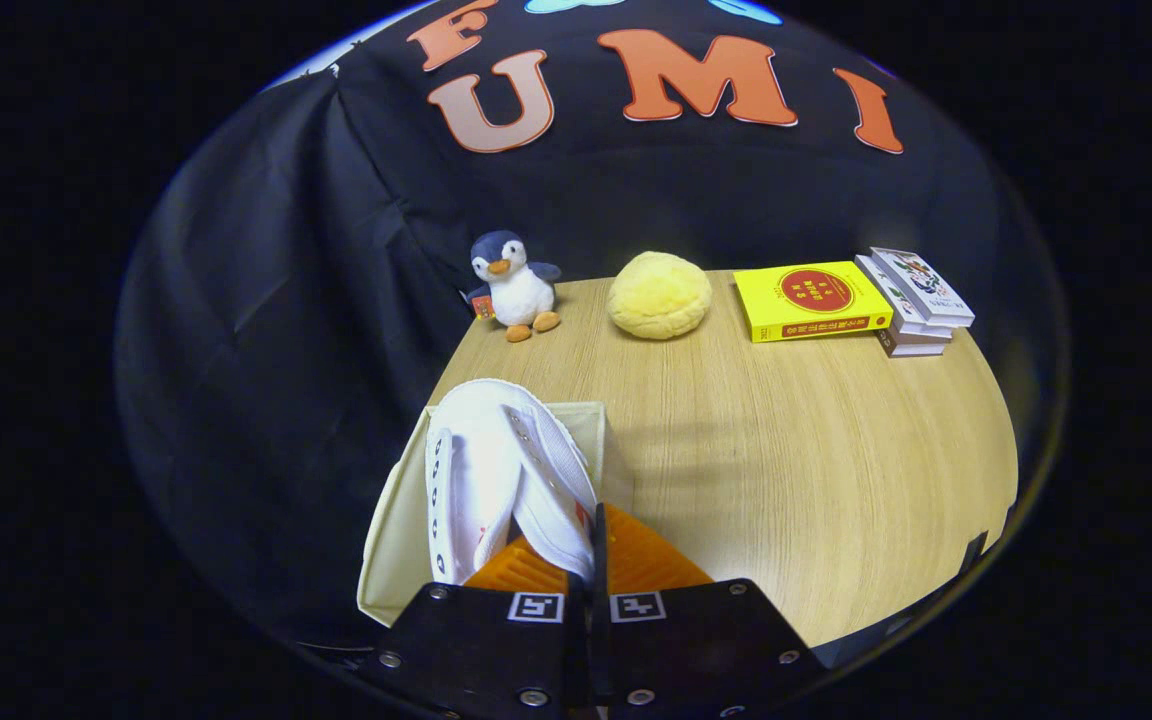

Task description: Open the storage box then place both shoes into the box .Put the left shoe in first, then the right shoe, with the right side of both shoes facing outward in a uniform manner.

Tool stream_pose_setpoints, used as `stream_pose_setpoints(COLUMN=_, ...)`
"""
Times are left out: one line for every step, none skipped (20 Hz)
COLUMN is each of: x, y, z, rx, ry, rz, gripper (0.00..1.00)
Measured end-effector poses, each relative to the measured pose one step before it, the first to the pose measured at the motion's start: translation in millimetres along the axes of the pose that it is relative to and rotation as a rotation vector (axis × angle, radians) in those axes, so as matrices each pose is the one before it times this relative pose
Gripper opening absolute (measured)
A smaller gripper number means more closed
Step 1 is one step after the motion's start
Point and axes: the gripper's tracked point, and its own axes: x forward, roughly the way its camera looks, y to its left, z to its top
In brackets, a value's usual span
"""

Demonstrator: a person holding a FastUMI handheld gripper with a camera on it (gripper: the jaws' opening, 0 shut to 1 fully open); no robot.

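The gripper (591, 570) is sitting low over the near edge of the wooden table (786, 470), and its two fingers are pressed close together, pinching a fold of the white shoe (496, 470) between them. The part they are gripping looks like the shoe's side or collar, just at the fingertips; how much material is caught there is hard to tell, since the fingers are covering it. The shoe is hanging or resting with its sole end toward the gripper and its open top stretching away toward twelve o'clock, eyelets showing along its left flap.

The shoe is lying inside the cream storage box (391, 530), which is standing open at about eleven o'clock from the fingers, at the table's left edge against the dark cloth wall. The box's pale walls are rising around the shoe on the left and far sides. I cannot tell whether a second shoe is in there beneath it.

Well beyond the fingers, along the far edge of the table, a plush penguin (513, 285) is standing at eleven o'clock, a yellow bun-shaped cushion (658, 294) is sitting at twelve, and a yellow book (811, 299) is lying at one o'clock, touching a small stack of books (916, 300) at two.
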Motion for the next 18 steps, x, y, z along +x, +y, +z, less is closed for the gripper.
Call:
stream_pose_setpoints(x=3.44, y=7.02, z=-3.48, rx=0.00769, ry=0.01492, rz=-0.00614, gripper=0.03)
stream_pose_setpoints(x=4.41, y=5.91, z=-4.63, rx=0.01371, ry=0.0158, rz=-0.00806, gripper=0.03)
stream_pose_setpoints(x=4.23, y=4.54, z=-3.85, rx=0.01694, ry=0.01213, rz=-0.01122, gripper=0.03)
stream_pose_setpoints(x=4.56, y=2.33, z=-3.93, rx=0.01232, ry=0.01143, rz=-0.01491, gripper=0.03)
stream_pose_setpoints(x=5.01, y=-0.05, z=-3.17, rx=0.0103, ry=0.00668, rz=-0.02179, gripper=0.03)
stream_pose_setpoints(x=4.79, y=-1.88, z=-3.1, rx=0.00731, ry=0.00839, rz=-0.0263, gripper=0.02)
stream_pose_setpoints(x=4.35, y=-3.13, z=-3.85, rx=0.00612, ry=0.01215, rz=-0.02893, gripper=0.02)
stream_pose_setpoints(x=3.7, y=-2.04, z=-4.87, rx=0.00436, ry=0.01208, rz=-0.02634, gripper=0.03)
stream_pose_setpoints(x=3.7, y=-3.19, z=-3.1, rx=0.00605, ry=0.0036, rz=-0.02549, gripper=0.03)
stream_pose_setpoints(x=4.4, y=-2.35, z=-1.83, rx=0.0031, ry=-0.00155, rz=-0.02073, gripper=0.03)
stream_pose_setpoints(x=5.22, y=-0.35, z=-1.47, rx=0.00489, ry=-0.00238, rz=-0.01515, gripper=0.03)
stream_pose_setpoints(x=5.21, y=-1.12, z=-4.61, rx=0.01306, ry=0.01037, rz=-0.01357, gripper=0.03)
stream_pose_setpoints(x=2.86, y=0.93, z=-3.22, rx=0.01591, ry=0.0115, rz=-0.00672, gripper=0.03)
stream_pose_setpoints(x=2.9, y=2.89, z=-1.63, rx=0.01113, ry=0.00289, rz=-0.00449, gripper=0.04)
stream_pose_setpoints(x=2.66, y=2.75, z=3.76, rx=-0.00283, ry=-0.01926, rz=-0.00668, gripper=0.04)
stream_pose_setpoints(x=3.08, y=-1.72, z=1.06, rx=-0.0135, ry=-0.01715, rz=-0.02114, gripper=0.05)
stream_pose_setpoints(x=1.08, y=1.01, z=1.48, rx=-0.0069, ry=-0.01373, rz=-0.01347, gripper=0.05)
stream_pose_setpoints(x=1.6, y=3.09, z=0.21, rx=-0.01241, ry=-0.0097, rz=-0.00613, gripper=0.09)
